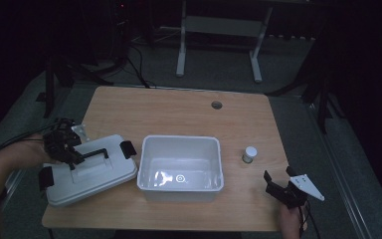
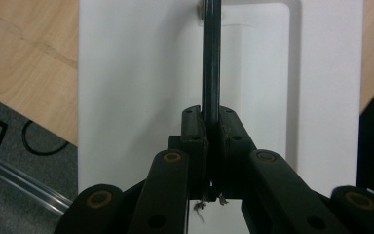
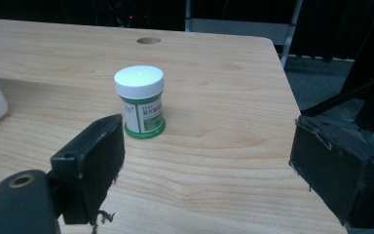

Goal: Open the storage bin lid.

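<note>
Dim lab or test room, lone wooden table (image 1: 179, 114), grey carpet, cables, bare desk frame (image 1: 219, 30) behind

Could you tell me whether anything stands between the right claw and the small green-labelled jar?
Nothing visible does. The right claw is open and faces the jar across bare tabletop; the white bin sits off to the side.

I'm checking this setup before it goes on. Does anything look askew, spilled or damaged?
Nothing is spilled. The white lid lies off the open bin, skewed to the table edge, its near corner apparently past the front edge. The right gripper pads look frayed. The small jar stands upright.
</note>
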The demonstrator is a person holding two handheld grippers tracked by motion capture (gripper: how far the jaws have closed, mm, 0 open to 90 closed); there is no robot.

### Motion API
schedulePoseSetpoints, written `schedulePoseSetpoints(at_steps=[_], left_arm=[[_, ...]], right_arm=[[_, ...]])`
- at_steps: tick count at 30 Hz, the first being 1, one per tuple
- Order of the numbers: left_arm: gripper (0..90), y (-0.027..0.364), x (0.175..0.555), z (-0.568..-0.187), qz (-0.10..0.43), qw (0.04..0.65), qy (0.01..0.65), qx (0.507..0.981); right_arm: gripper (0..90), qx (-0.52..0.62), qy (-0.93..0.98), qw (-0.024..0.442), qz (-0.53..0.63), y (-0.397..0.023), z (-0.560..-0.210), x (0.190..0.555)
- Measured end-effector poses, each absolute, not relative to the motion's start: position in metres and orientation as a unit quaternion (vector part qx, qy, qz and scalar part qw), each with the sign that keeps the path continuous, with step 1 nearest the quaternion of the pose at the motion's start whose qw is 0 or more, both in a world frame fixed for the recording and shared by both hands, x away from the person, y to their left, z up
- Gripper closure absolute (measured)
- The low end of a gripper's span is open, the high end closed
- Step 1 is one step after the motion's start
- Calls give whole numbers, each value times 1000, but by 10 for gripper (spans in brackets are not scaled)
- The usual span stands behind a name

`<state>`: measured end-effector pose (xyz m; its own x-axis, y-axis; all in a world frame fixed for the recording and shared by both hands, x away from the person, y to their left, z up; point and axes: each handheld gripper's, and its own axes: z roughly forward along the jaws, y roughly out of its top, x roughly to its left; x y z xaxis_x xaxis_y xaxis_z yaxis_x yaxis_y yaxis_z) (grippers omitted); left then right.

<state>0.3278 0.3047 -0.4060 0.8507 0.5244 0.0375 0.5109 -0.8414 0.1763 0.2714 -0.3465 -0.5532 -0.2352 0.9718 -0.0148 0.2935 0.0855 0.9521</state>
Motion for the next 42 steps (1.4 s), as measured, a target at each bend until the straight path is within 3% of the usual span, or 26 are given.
schedulePoseSetpoints(at_steps=[18, 28, 35, 38, 42], left_arm=[[835, 299, 337, -460, 16, 88, 283, 955], [833, 303, 338, -474, -18, 83, 296, 952], [828, 306, 338, -475, -14, 89, 295, 951], [768, 308, 339, -475, -5, 94, 300, 949], [592, 311, 341, -477, -12, 92, 320, 943]], right_arm=[[125, 494, 641, 369, 457, -346, -553, 272], [125, 495, 644, 364, 456, -346, -553, 273], [136, 497, 650, 341, 463, -348, -552, 275], [136, 486, 669, 323, 461, -346, -551, 275], [135, 477, 684, 302, 461, -345, -550, 277]])
